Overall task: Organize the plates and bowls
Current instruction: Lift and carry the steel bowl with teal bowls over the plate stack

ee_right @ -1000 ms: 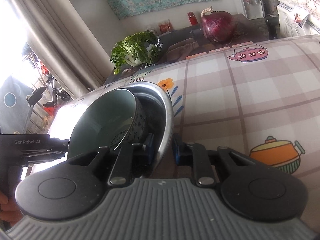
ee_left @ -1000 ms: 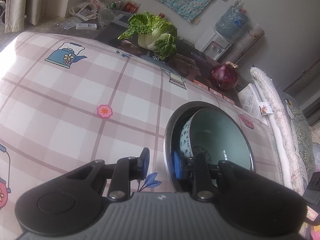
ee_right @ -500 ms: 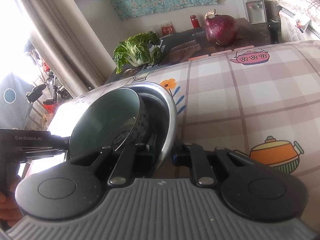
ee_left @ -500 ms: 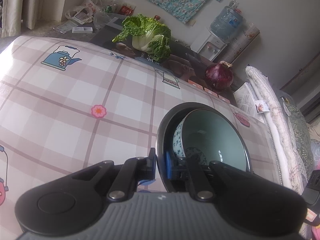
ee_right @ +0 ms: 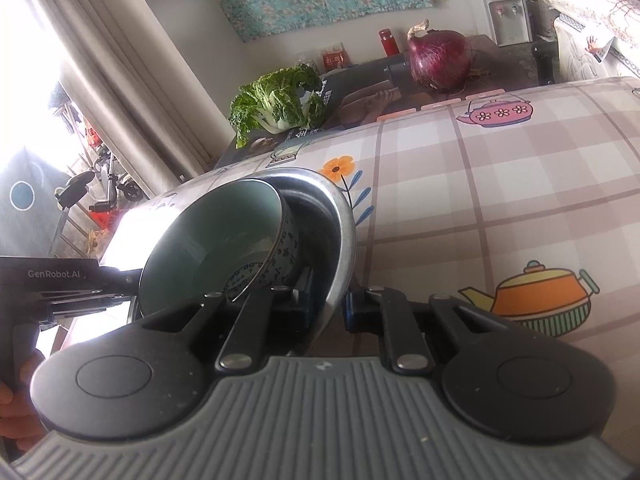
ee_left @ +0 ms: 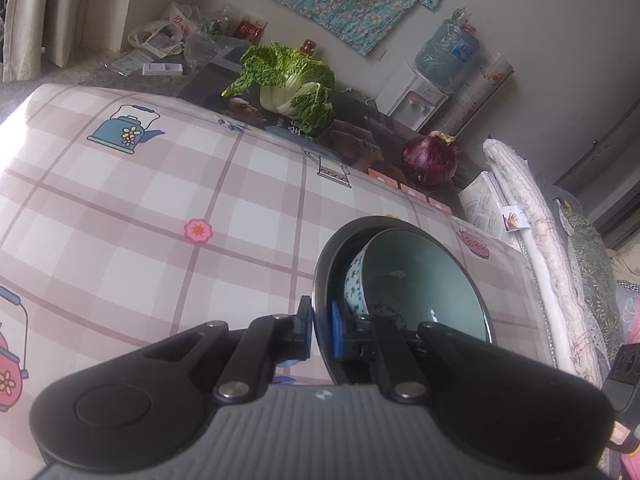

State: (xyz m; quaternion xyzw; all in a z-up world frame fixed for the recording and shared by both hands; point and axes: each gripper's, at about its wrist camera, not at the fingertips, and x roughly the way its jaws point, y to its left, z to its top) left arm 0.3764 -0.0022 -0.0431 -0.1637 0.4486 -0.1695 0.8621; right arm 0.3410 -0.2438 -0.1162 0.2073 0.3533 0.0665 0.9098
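The left gripper (ee_left: 320, 330) and right gripper (ee_right: 329, 307) each clamped the steel bowl (ee_right: 344, 240) rim. A teal bowl (ee_left: 416, 284) sat tilted inside.

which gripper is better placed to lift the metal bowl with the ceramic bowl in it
Neither alone. The left gripper and right gripper each straddle an opposite edge of the metal bowl's rim. The ceramic bowl sits tilted inside, so a two-sided lift looks steadier.
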